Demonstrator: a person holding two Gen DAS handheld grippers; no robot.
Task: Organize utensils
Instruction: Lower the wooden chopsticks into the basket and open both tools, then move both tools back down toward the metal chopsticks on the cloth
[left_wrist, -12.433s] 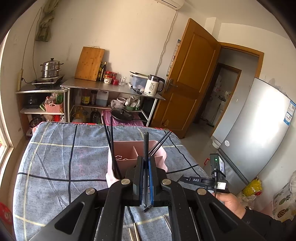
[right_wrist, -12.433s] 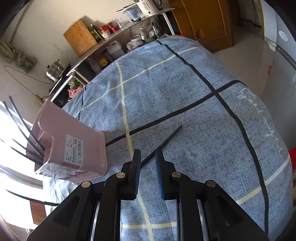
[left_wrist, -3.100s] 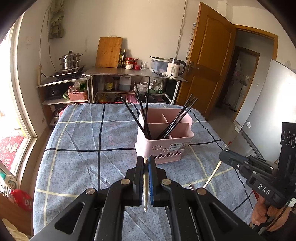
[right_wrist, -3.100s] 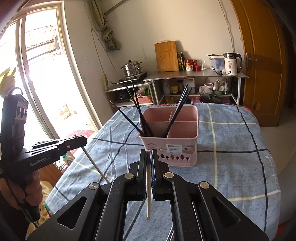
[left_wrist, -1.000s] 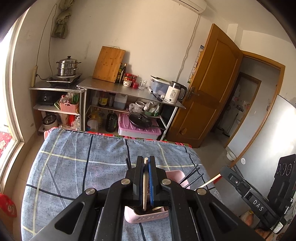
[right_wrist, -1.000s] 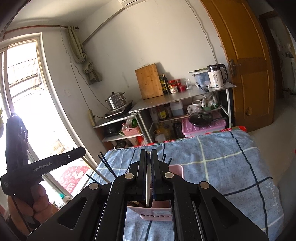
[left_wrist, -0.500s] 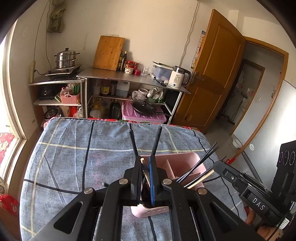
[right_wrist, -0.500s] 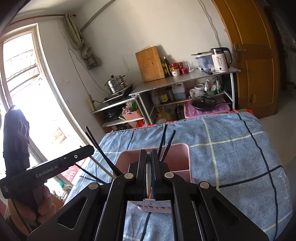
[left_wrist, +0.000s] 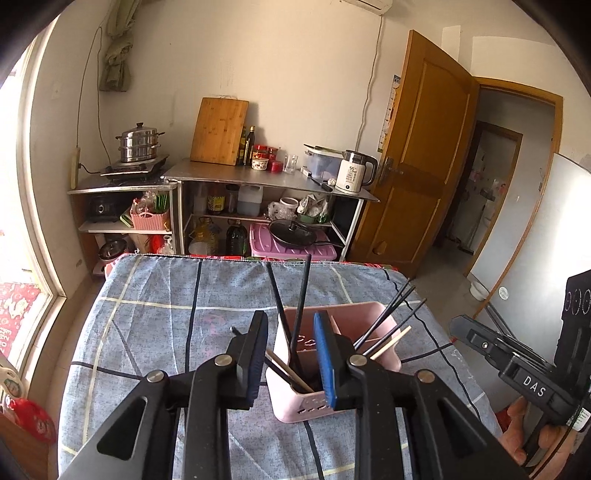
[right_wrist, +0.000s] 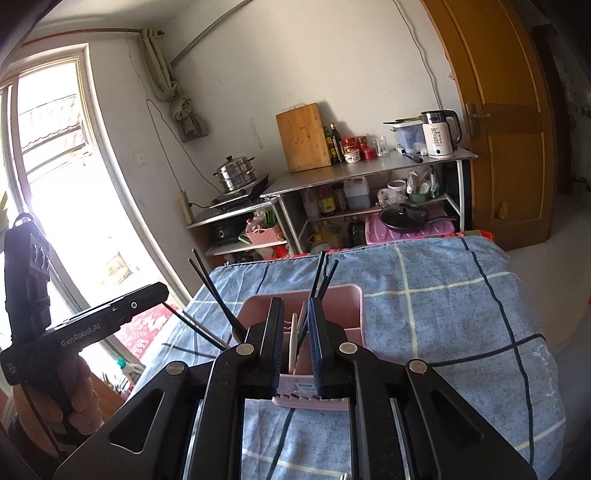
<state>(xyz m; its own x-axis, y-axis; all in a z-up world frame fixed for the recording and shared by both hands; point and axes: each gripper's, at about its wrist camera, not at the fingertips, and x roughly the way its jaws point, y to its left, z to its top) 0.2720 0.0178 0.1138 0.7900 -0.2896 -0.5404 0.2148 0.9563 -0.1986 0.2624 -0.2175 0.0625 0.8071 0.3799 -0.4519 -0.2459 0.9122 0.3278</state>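
- My left gripper (left_wrist: 289, 354) hung right over the pink caddy (left_wrist: 384, 334), and its jaws had just been opening; they stood apart with nothing pressed between the blue pads.
- A pale wooden chopstick (left_wrist: 290, 372) lay slanted in the near compartment, just below that gap and touching neither pad.
- Black chopsticks (left_wrist: 300, 306) stood up in that same near compartment, two of them rising tall between my left fingers.
- More black sticks and a second pale one (left_wrist: 390, 343) leaned out of the right-hand side of the caddy.
- My right gripper (right_wrist: 295, 343) sat above the caddy (right_wrist: 343, 314) from the other side, and its jaws had just been opening too, though by less.
- A pale chopstick (right_wrist: 293, 343) stood nearly upright in the slot between the right pads; I could see daylight on both sides, so it was loose, its lower end down in the caddy.
- The caddy stood upright on the blue checked cloth (left_wrist: 155, 325), roughly mid-table.
- In the left view, my other hand (left_wrist: 524, 439) held the right tool's handle at the far right edge.
- In the right view, my left hand (right_wrist: 70, 398) gripped its tool near the window (right_wrist: 55, 177).
- Behind it all stood the steel shelf unit (left_wrist: 266, 177) with the cutting board (left_wrist: 219, 131) and white kettle (left_wrist: 356, 177).
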